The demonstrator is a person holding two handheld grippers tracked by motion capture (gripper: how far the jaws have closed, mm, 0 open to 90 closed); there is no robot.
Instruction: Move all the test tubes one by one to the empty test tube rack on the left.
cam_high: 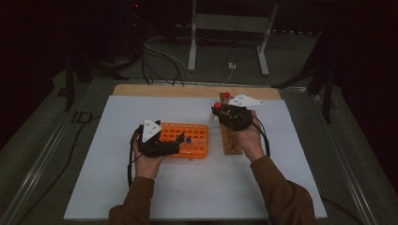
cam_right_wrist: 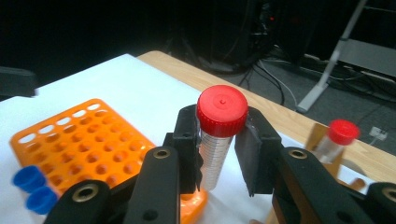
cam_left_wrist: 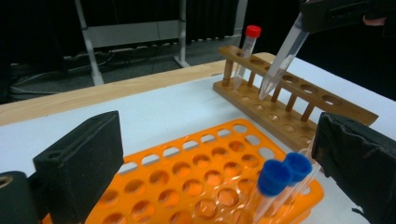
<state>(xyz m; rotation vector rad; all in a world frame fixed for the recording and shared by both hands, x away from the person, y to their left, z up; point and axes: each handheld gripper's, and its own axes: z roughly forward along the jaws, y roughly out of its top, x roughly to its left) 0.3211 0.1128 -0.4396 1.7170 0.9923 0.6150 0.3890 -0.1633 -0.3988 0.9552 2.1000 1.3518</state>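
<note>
My right gripper (cam_high: 218,111) (cam_right_wrist: 219,154) is shut on a clear tube with a red cap (cam_right_wrist: 218,135) (cam_high: 217,106). In the left gripper view that held tube (cam_left_wrist: 281,59) slants down, its pointed tip just above the wooden rack (cam_left_wrist: 299,109) (cam_high: 229,137). Another red-capped tube (cam_left_wrist: 248,49) (cam_right_wrist: 337,138) (cam_high: 226,95) stands in the rack's far end. My left gripper (cam_high: 170,133) (cam_left_wrist: 217,163) is open over the orange rack (cam_high: 192,136) (cam_left_wrist: 196,172) (cam_right_wrist: 79,149), jaws wide apart. Two blue-capped tubes (cam_left_wrist: 282,175) (cam_high: 188,139) (cam_right_wrist: 30,189) stand in that rack near its right jaw.
Both racks sit on a white board (cam_high: 197,187) laid on a wooden table (cam_high: 187,90). Behind the table is a dark floor with cables and a grey metal stand (cam_high: 230,33). A person's hands and brown sleeves (cam_high: 281,192) come in from the bottom.
</note>
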